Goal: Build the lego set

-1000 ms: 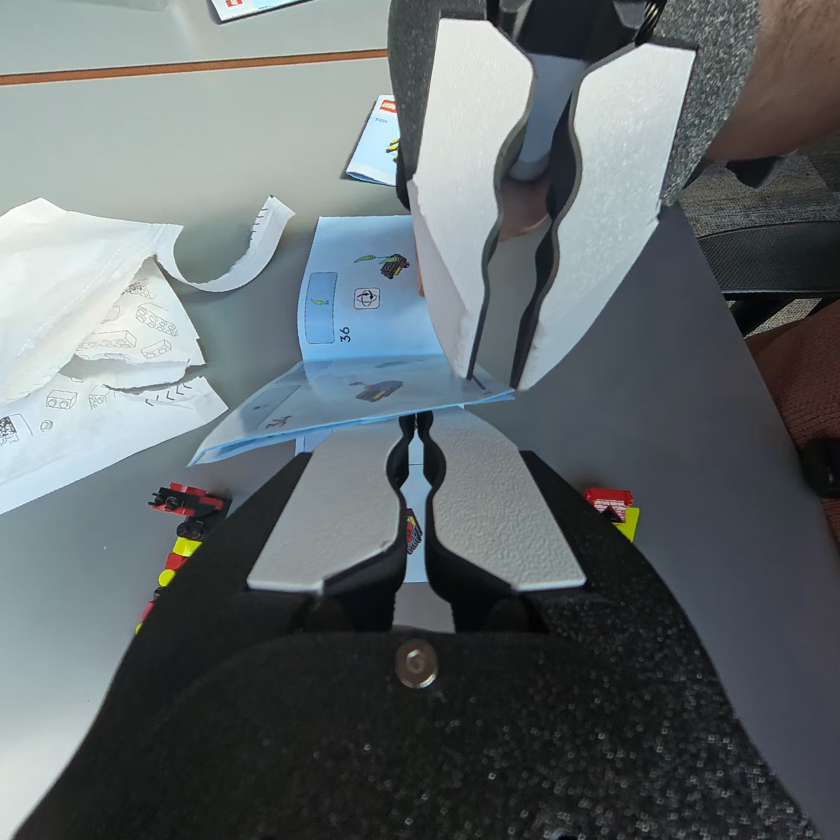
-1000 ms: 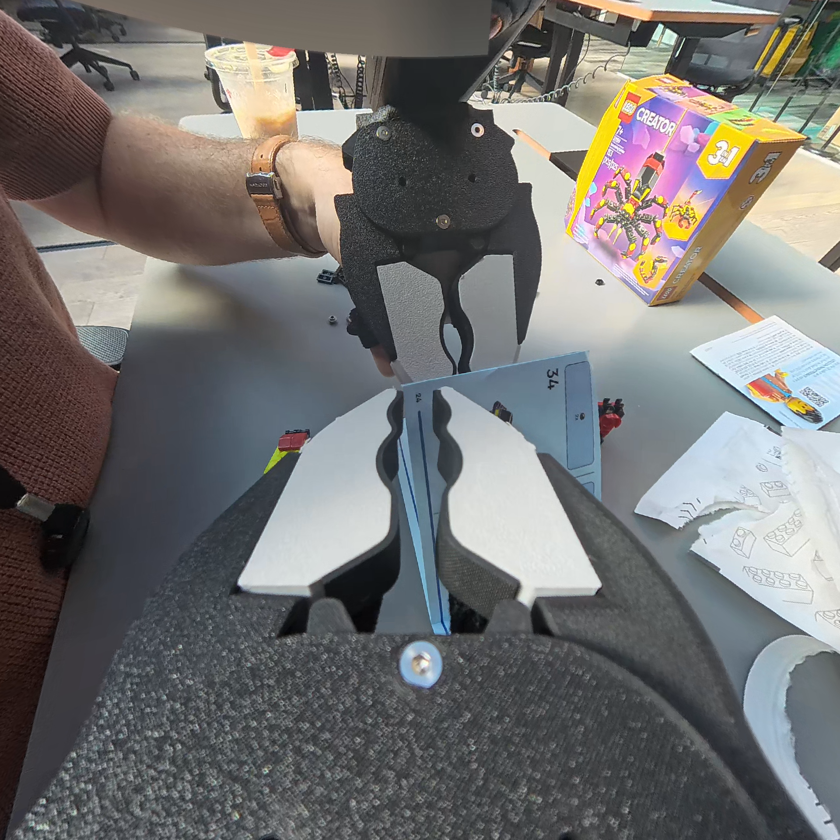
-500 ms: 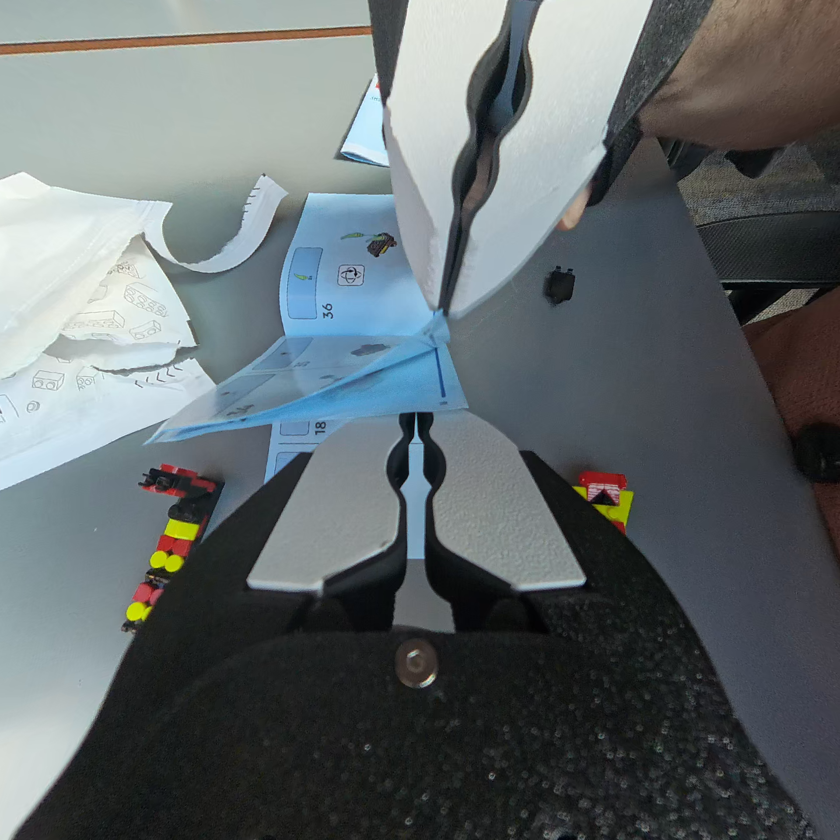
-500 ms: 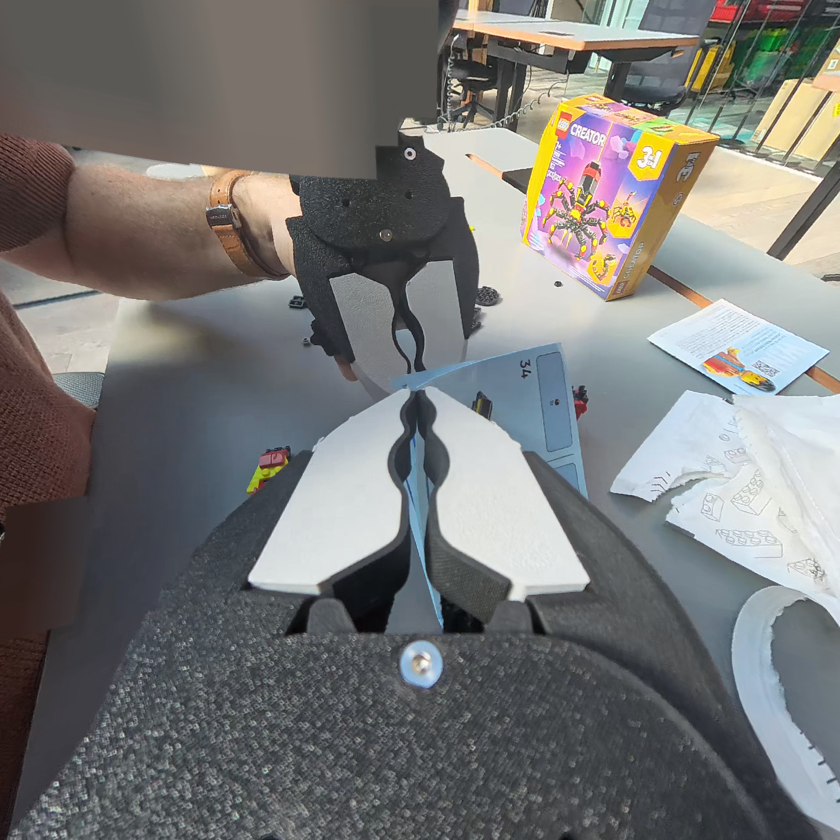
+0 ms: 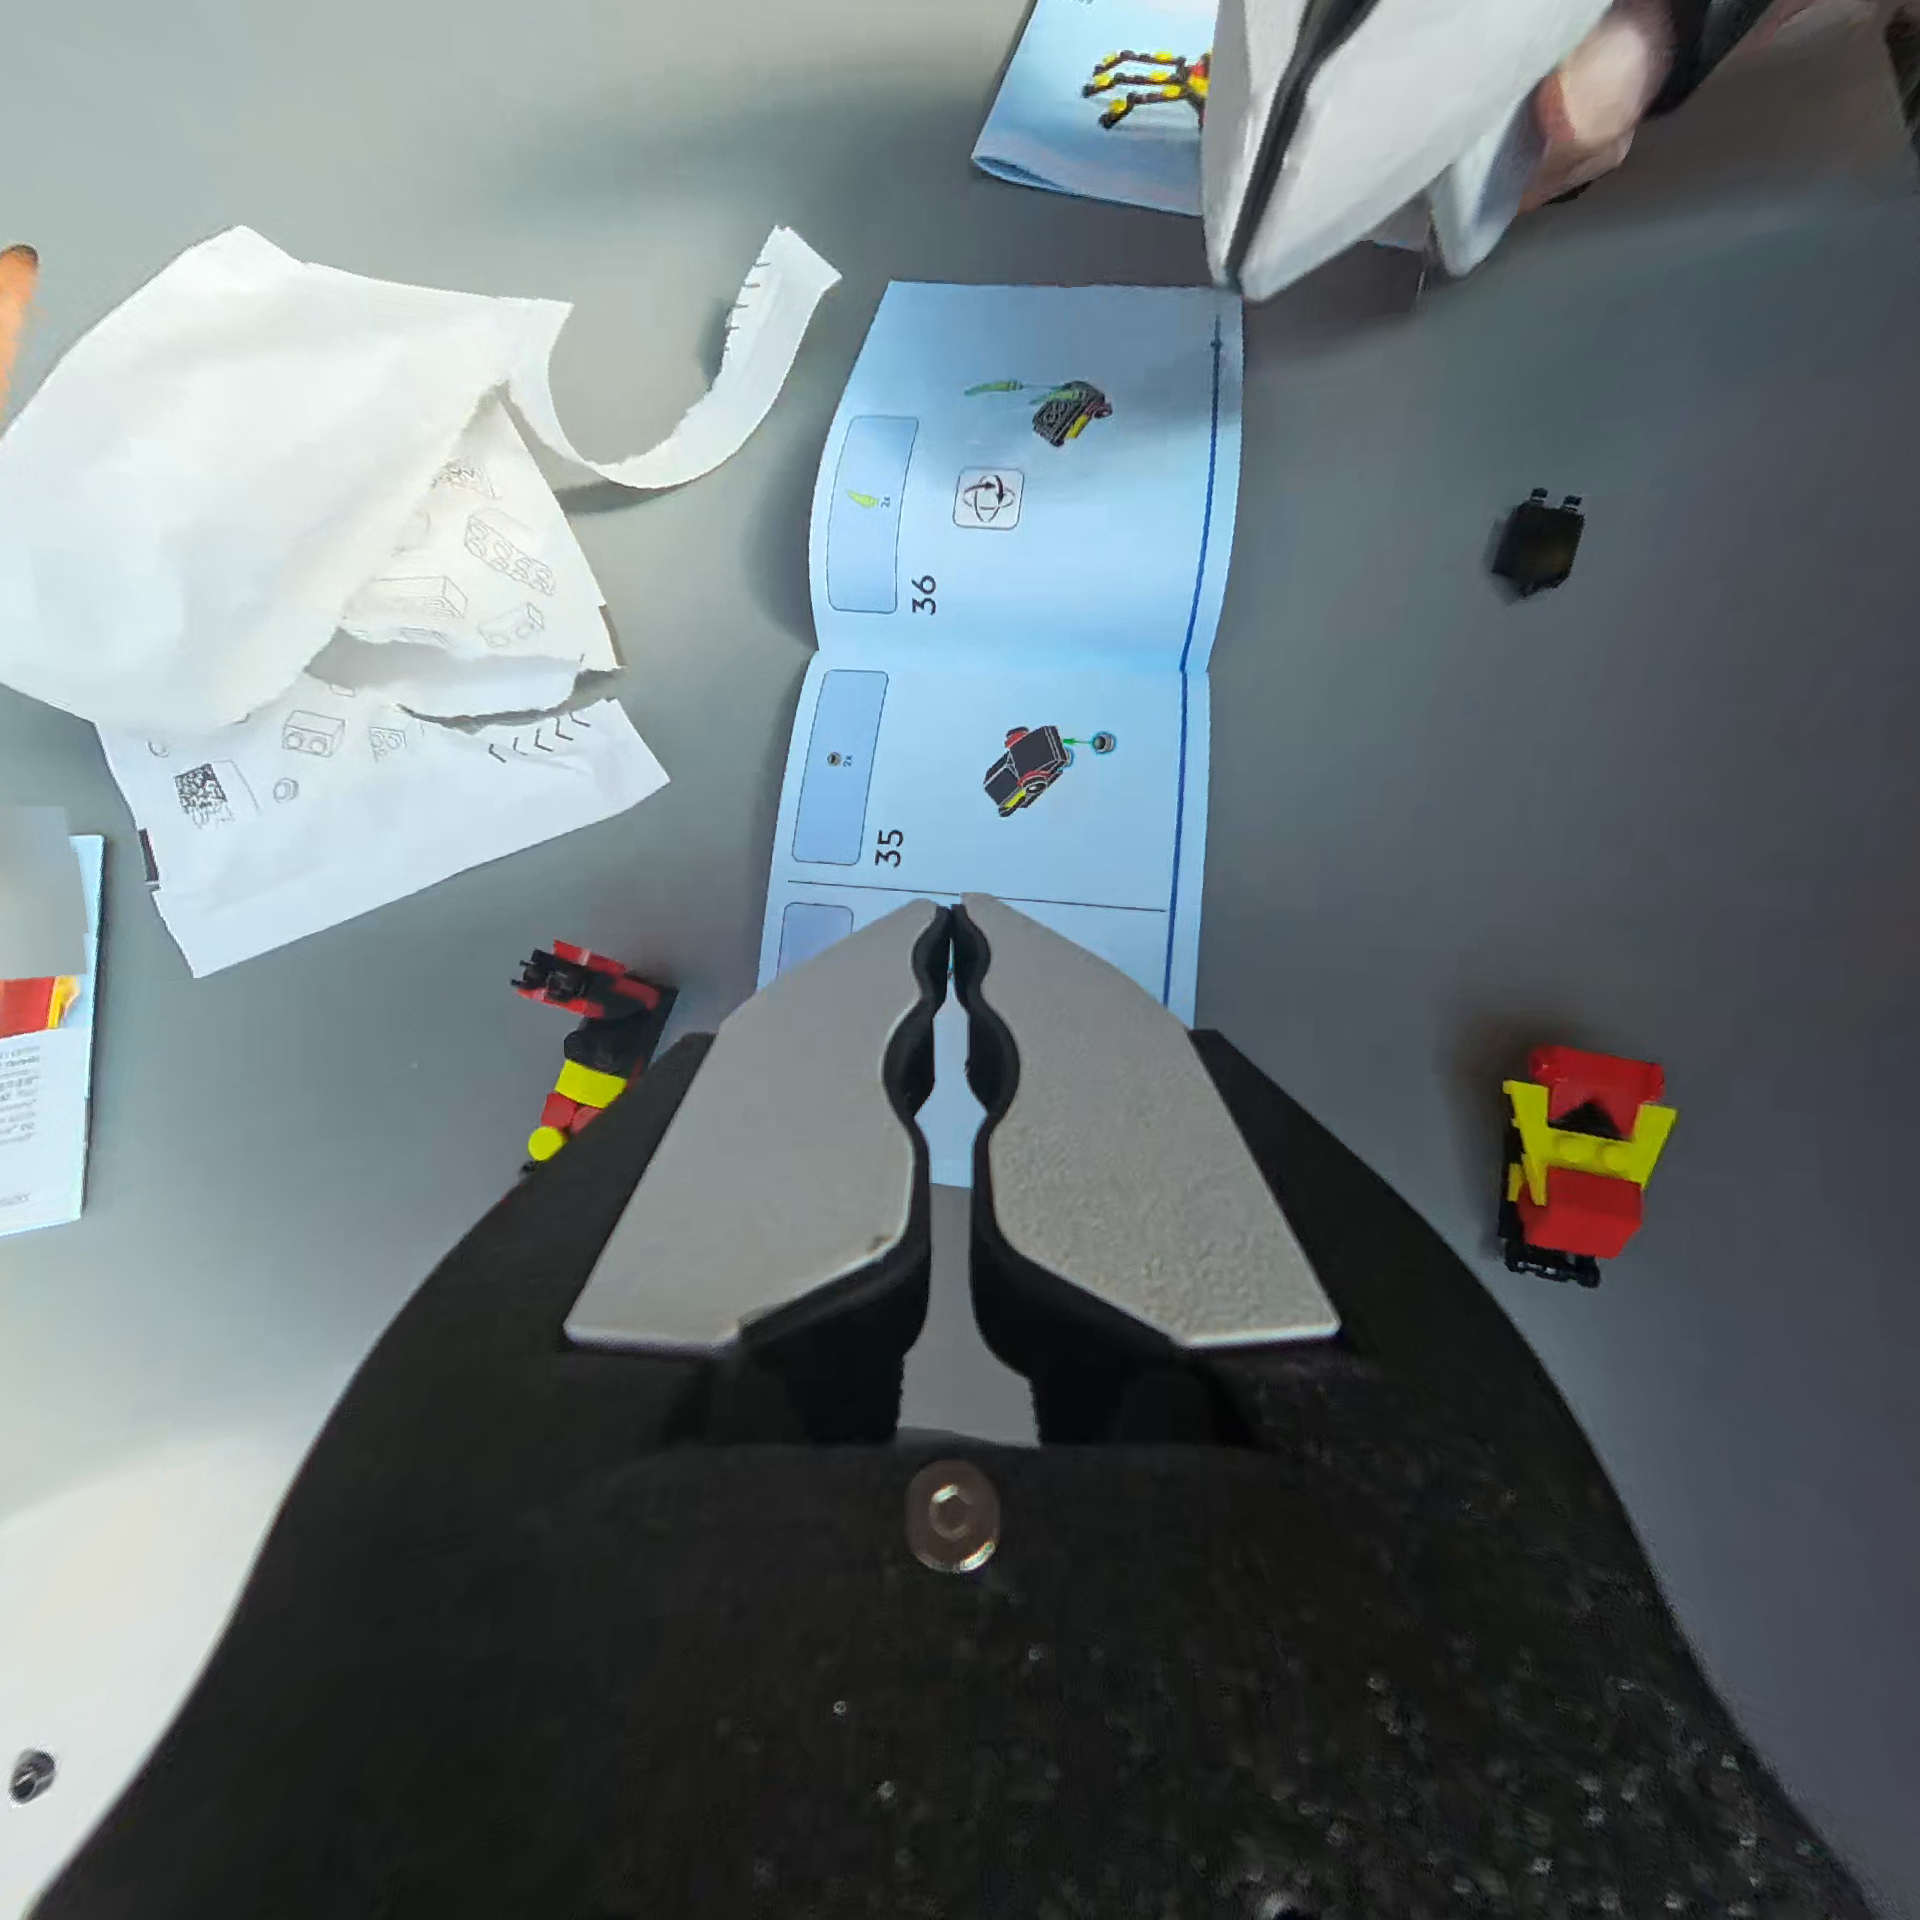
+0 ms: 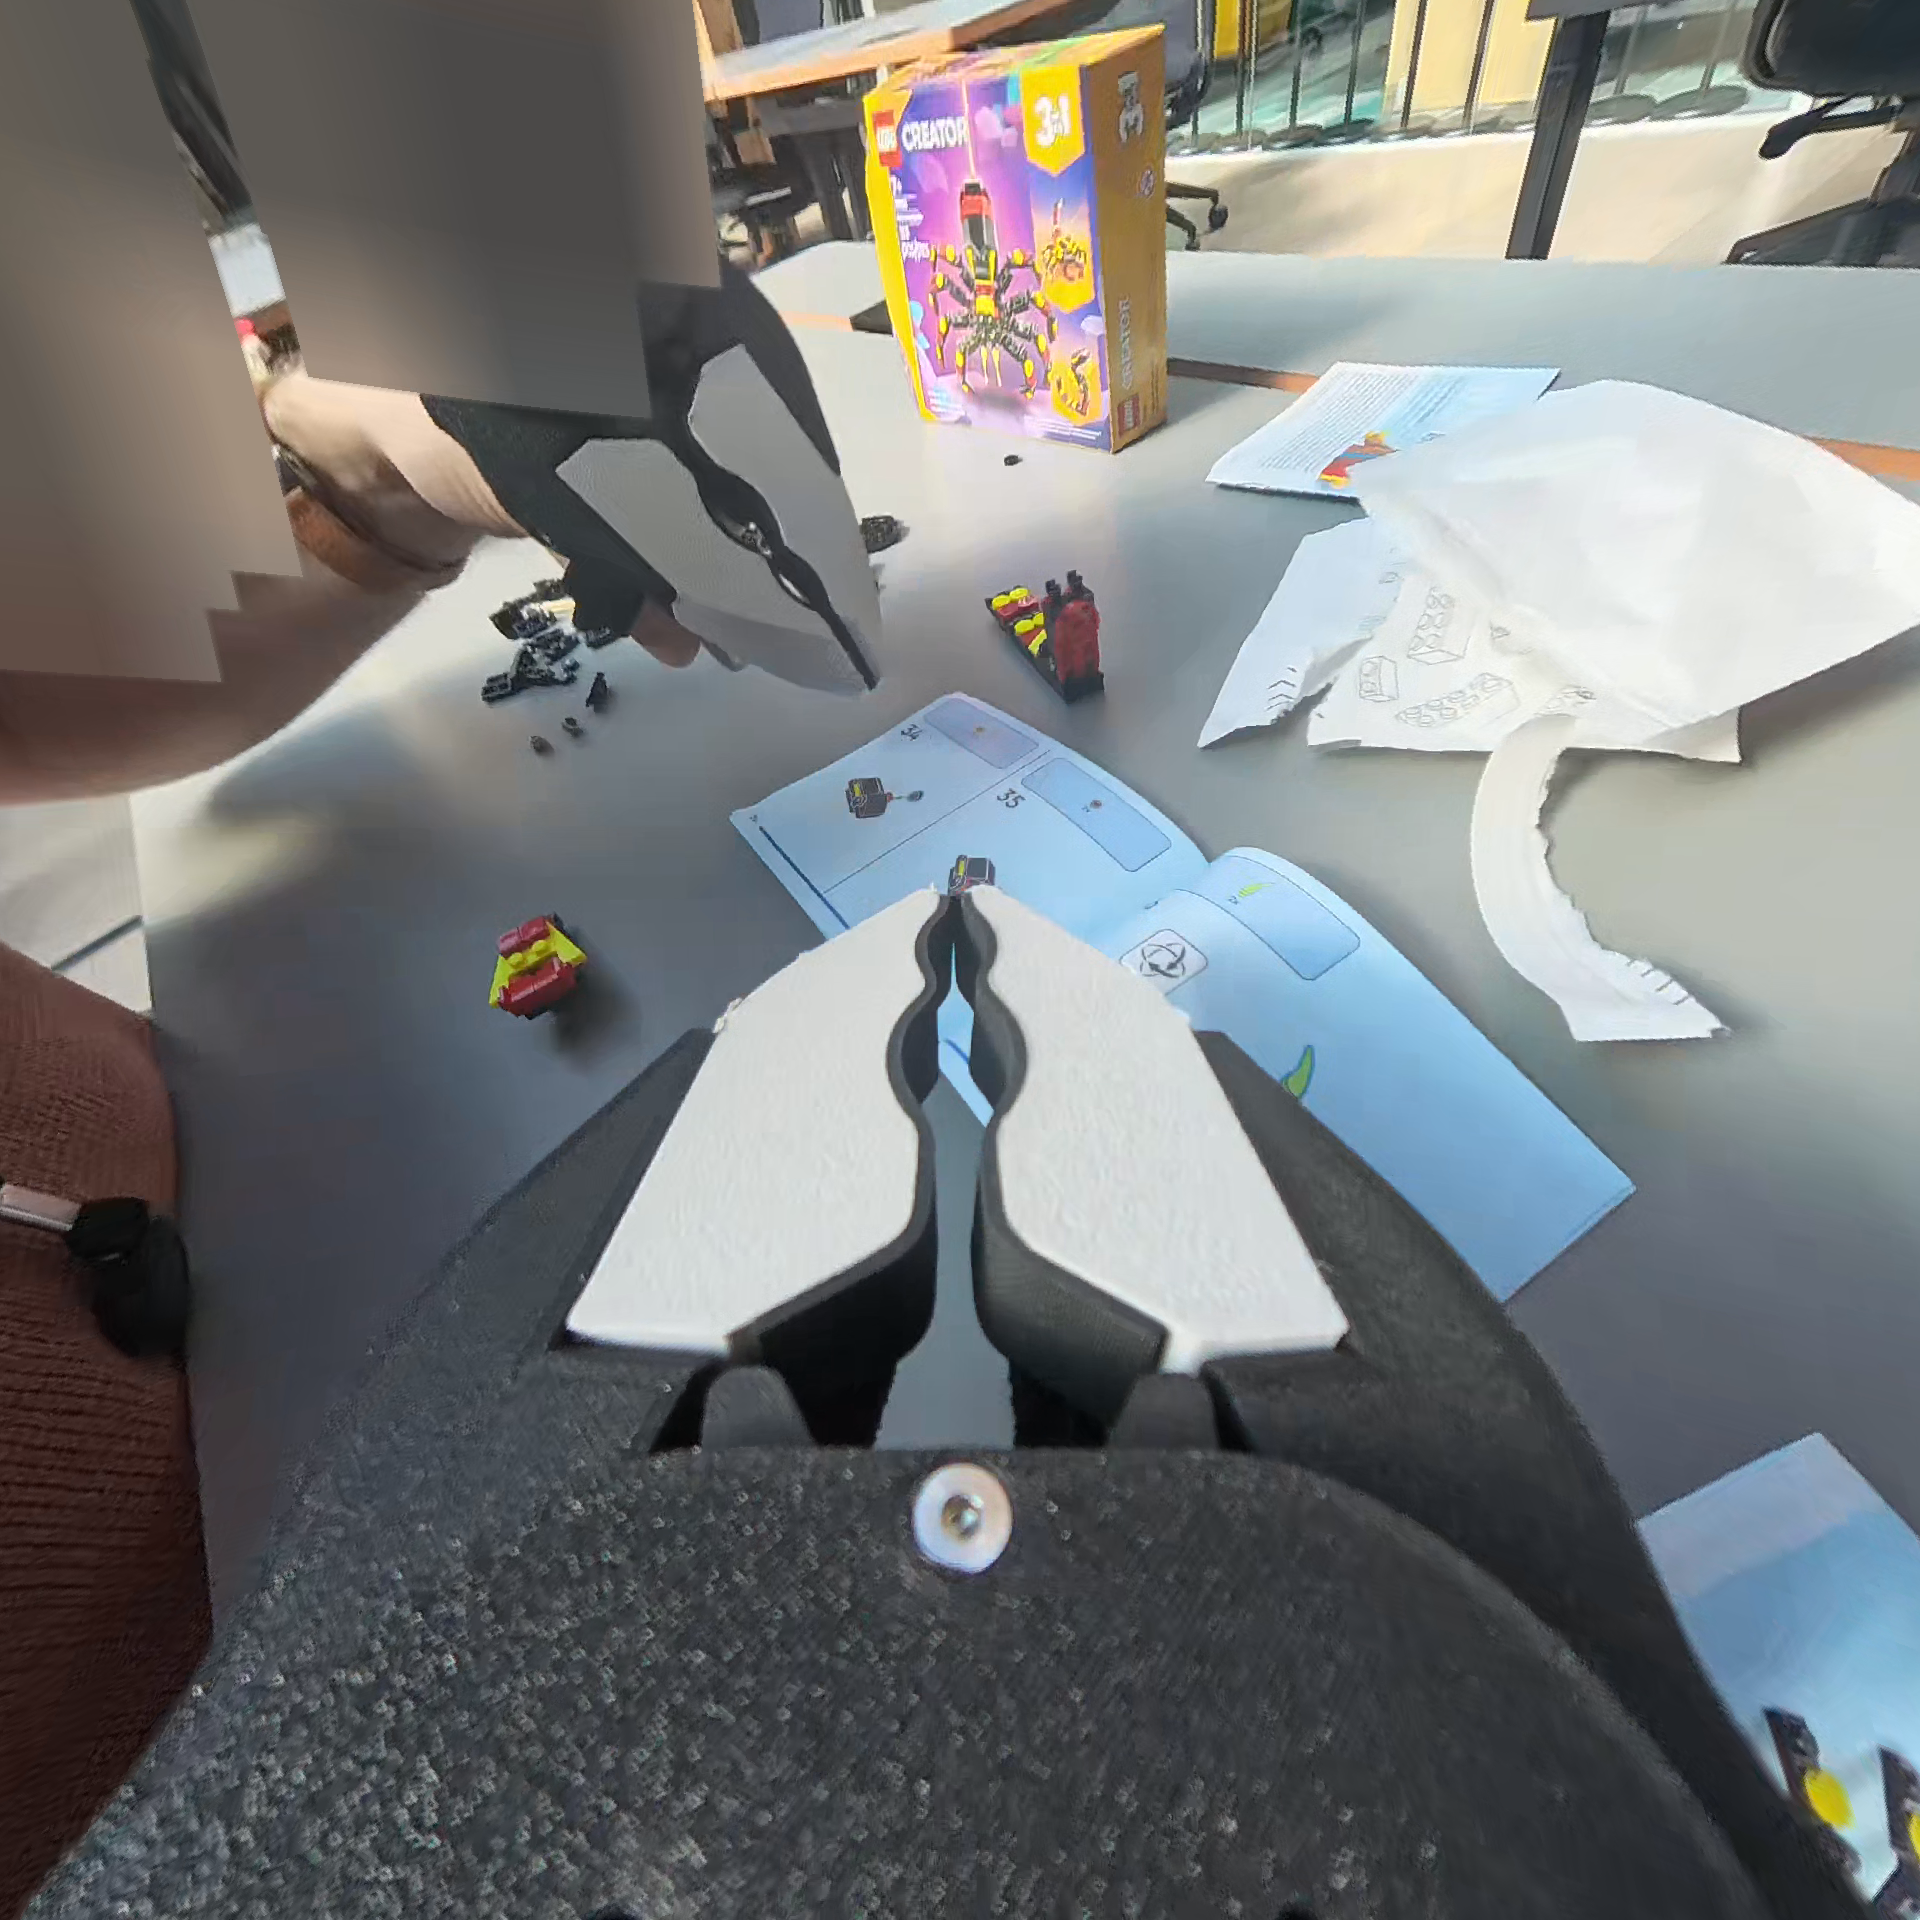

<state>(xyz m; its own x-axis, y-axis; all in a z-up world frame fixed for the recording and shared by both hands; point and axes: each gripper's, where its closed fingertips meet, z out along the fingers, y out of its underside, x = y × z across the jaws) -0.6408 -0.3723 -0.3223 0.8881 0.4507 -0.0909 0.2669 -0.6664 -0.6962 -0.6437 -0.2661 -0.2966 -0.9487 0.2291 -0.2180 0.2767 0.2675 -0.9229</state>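
Note:
The blue instruction booklet (image 5: 1018,623) lies open and flat on the grey table, and it also shows in the right wrist view (image 6: 1195,987). My left gripper (image 5: 951,914) is shut and empty, raised over the booklet's near end; in the right wrist view (image 6: 862,675) it hangs beyond the booklet. My right gripper (image 6: 956,899) is shut and empty above the booklet's edge, and shows blurred at the top right of the left wrist view (image 5: 1236,281). A small red and yellow build (image 5: 1579,1153) (image 6: 535,966) sits beside the booklet. A long red, black and yellow build (image 5: 587,1039) (image 6: 1049,629) lies on the other side.
Torn white paper bags (image 5: 312,520) (image 6: 1558,603) lie by the booklet. The set's box (image 6: 1018,239) stands at the back. Loose black pieces (image 6: 540,644) are near the person's hand, and one black piece (image 5: 1538,540) lies apart. A second booklet (image 5: 1091,104) and a leaflet (image 6: 1382,416) lie nearby. The tips of one gripper are about 12 cm away from the tips of the other. The black piece (image 5: 1538,540) lies some 12 cm from my right tips, 20 cm from my left tips.
The right gripper let go of the booklet page it was pinching. The page has turned over and now lies flat. Both grippers have lifted and pulled away from the booklet.

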